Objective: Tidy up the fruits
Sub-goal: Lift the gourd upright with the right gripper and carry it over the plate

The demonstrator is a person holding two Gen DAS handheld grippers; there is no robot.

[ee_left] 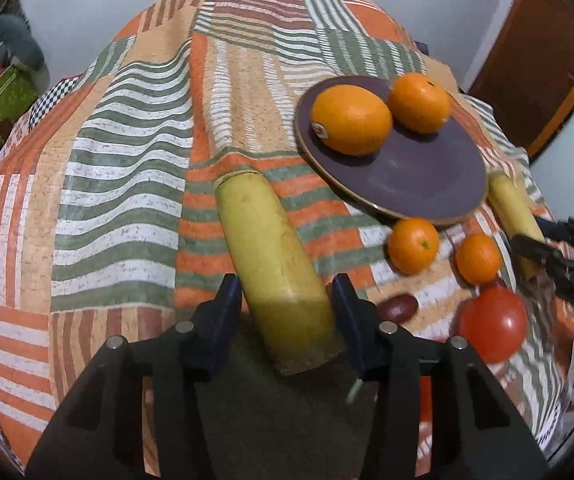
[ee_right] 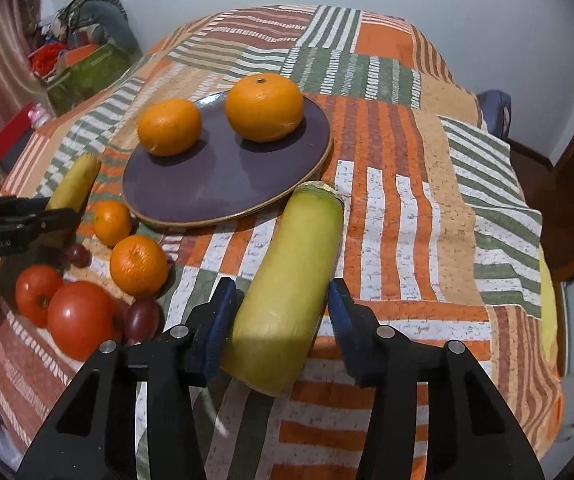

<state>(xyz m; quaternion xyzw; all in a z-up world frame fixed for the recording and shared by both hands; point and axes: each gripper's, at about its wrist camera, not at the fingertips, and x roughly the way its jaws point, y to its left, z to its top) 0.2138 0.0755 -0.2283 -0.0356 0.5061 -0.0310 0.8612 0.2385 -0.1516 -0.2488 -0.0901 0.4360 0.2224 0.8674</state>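
On a striped cloth (ee_left: 119, 200), the left gripper (ee_left: 285, 300) has its blue pads closed against both sides of the left banana (ee_left: 271, 248), which points toward the plate (ee_right: 215, 184). Just right of it sit two mandarins (ee_right: 139, 264), two tomatoes (ee_right: 81, 320) and dark grapes (ee_right: 143, 318), close together near the plate's rim. Two oranges (ee_right: 264, 106) rest apart on the purple plate. At far right, the right gripper (ee_right: 281, 304) clamps the right banana (ee_right: 287, 280), its far end just beside the plate's edge.
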